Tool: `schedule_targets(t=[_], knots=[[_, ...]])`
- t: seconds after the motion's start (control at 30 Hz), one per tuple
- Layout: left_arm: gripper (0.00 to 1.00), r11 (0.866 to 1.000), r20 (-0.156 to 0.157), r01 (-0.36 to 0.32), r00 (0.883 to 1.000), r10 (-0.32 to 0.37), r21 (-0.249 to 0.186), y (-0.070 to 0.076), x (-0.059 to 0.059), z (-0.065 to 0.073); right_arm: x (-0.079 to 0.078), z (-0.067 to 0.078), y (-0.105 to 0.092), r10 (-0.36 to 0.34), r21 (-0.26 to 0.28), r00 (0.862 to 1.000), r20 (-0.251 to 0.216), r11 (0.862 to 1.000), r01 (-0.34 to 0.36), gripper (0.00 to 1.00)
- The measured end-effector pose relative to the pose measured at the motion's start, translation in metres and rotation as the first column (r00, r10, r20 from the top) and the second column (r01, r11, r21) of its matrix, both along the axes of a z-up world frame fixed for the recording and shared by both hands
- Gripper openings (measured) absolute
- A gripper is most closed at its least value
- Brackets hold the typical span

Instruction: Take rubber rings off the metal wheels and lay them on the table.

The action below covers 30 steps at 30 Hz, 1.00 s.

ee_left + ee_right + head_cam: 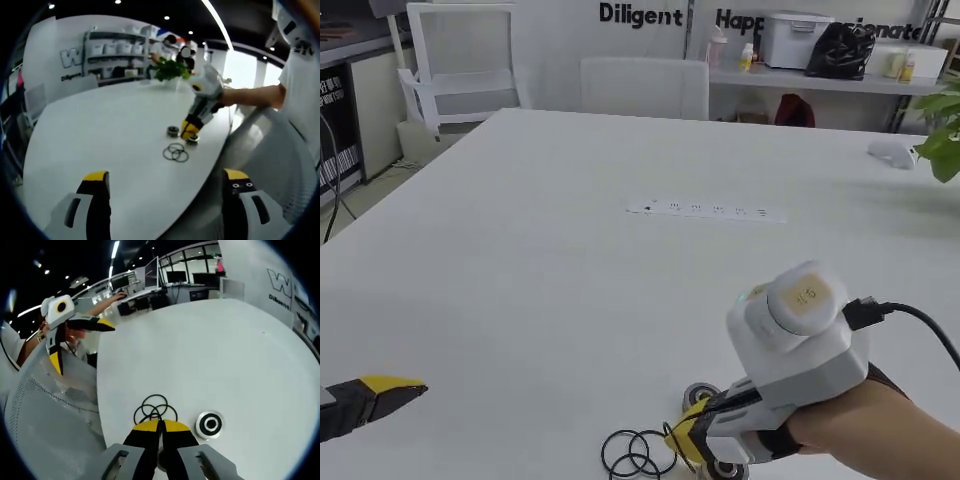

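In the head view the left gripper point(395, 388) is cut by the edge at 8 o'clock, and just a yellow tip shows. At 6 o'clock the rubber rings point(638, 455) and a metal wheel point(723, 470) run off the frame, the wheel half under the right gripper point(685, 440). Whether its closed jaws nip a ring — too fine to tell.

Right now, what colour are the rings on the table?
The rings are black; right gripper view shows them best.

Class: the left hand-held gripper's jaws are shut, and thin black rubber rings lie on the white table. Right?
No: the left hand-held gripper is open, jaws wide apart, as the left gripper view shows. The thin black rubber rings do lie on the white table.
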<state>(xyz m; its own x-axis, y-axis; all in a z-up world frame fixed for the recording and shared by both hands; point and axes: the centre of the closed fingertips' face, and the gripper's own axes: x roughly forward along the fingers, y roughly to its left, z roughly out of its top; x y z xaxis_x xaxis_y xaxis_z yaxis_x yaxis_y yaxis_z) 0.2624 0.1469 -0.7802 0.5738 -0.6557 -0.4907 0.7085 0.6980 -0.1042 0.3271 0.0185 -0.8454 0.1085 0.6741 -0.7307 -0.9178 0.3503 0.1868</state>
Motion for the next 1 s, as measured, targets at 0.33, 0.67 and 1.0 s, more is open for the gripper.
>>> schedule_targets(t=[0.33,0.67,1.0], knots=[[0.94,1.000,-0.004,0.003,1.000,-0.003,0.003,0.000,0.000,-0.002,0.000,-0.001,-0.001,-0.004,-0.004,1.000,-0.007,1.000,0.004,0.00],[0.94,1.000,-0.007,0.003,1.000,-0.003,0.005,0.001,0.000,-0.003,-0.002,-0.001,-0.003,0.001,-0.005,1.000,-0.030,1.000,-0.001,0.00],[0.94,1.000,-0.007,0.003,1.000,-0.003,0.008,0.001,0.000,-0.003,-0.016,0.008,0.000,0.043,0.028,0.995,-0.087,0.999,-0.040,0.00]])
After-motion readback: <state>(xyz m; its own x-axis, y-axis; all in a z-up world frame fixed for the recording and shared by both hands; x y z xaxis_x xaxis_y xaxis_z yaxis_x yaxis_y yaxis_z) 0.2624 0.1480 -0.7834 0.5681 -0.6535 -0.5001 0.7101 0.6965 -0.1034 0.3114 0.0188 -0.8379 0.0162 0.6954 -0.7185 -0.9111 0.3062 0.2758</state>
